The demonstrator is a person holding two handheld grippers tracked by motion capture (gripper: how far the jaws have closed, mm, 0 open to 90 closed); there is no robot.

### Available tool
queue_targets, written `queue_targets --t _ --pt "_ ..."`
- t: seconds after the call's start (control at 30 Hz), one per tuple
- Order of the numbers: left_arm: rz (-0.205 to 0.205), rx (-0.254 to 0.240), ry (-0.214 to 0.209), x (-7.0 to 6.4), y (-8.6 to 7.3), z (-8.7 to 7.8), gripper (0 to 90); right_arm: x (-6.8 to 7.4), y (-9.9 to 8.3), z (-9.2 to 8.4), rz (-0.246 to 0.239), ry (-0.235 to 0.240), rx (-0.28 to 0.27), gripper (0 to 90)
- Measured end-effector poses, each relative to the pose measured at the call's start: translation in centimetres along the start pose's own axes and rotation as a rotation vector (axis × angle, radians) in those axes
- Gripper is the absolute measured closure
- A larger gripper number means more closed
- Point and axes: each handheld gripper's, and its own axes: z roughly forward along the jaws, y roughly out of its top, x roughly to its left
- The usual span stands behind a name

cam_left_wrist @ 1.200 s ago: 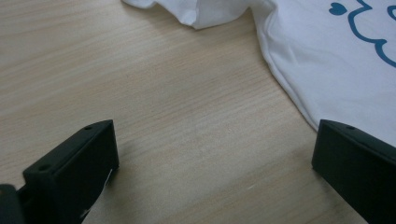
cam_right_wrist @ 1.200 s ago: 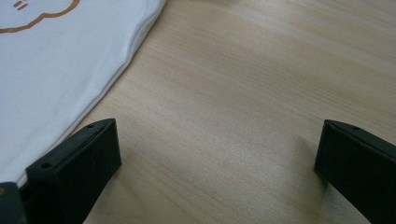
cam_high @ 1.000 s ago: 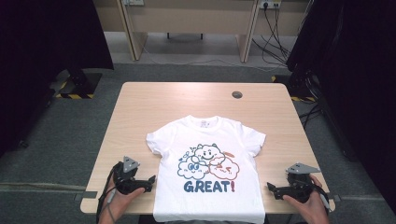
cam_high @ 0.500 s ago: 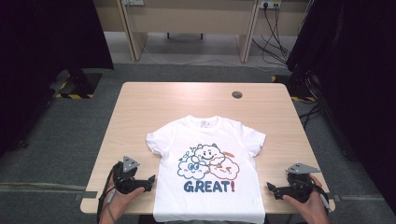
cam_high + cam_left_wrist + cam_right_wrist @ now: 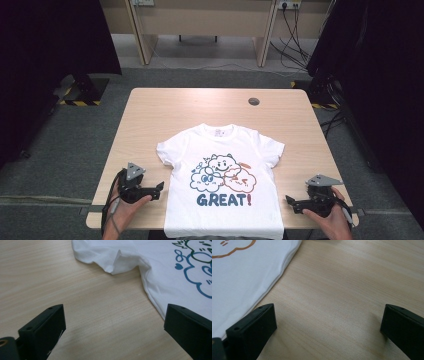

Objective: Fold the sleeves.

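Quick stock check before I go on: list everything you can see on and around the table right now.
T-shirt: one, white with a blue and orange cartoon print and the word GREAT!, flat on the table's near half, hem at the near edge.
Table: one, light wood.
Grommet: one, dark, far right of the tabletop.
Cables: several, black, on the floor beyond the table.
Left gripper: one, black, jaws open, left of the shirt.
Right gripper: one, black, jaws open, right of the shirt.
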Motion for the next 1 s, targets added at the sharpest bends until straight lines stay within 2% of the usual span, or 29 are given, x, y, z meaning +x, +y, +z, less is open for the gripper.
queue_targets --t 0.5,0.7,1.0 --pt "-0.01 -0.026 -0.008 0.9 2.7 1.4 3.8 0.1 0.1 0.1 -0.003 0.002 -0.001 0.7" --pt "-0.007 -0.026 -0.022 0.8 3.9 2.4 4.5 0.1 0.1 0.1 -0.006 0.007 0.0 0.7" --pt "-0.033 -0.03 -0.038 1.4 5.4 4.2 4.4 0.1 0.1 0.1 -0.006 0.006 -0.002 0.7"
